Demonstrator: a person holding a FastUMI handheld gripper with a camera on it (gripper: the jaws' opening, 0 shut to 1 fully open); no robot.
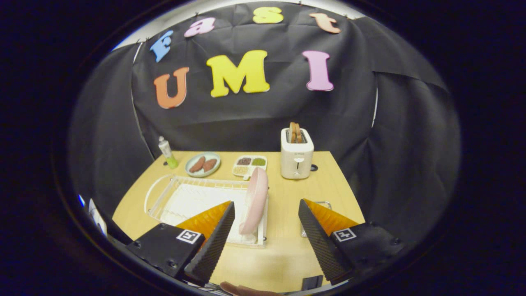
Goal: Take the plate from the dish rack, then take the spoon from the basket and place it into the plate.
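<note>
A pink plate stands on edge at the right end of the clear white dish rack on the wooden table. My gripper is open above the table's near side, its fingers wide apart. The plate sits just ahead of the left finger, inside the gap and nearer that finger. The right finger hides most of a small clear basket; the spoon cannot be made out.
A white toaster with toast stands at the back of the table. To its left lie a divided tray of grains, a plate with two sausages and a small green-capped bottle. Black cloth walls close in the table.
</note>
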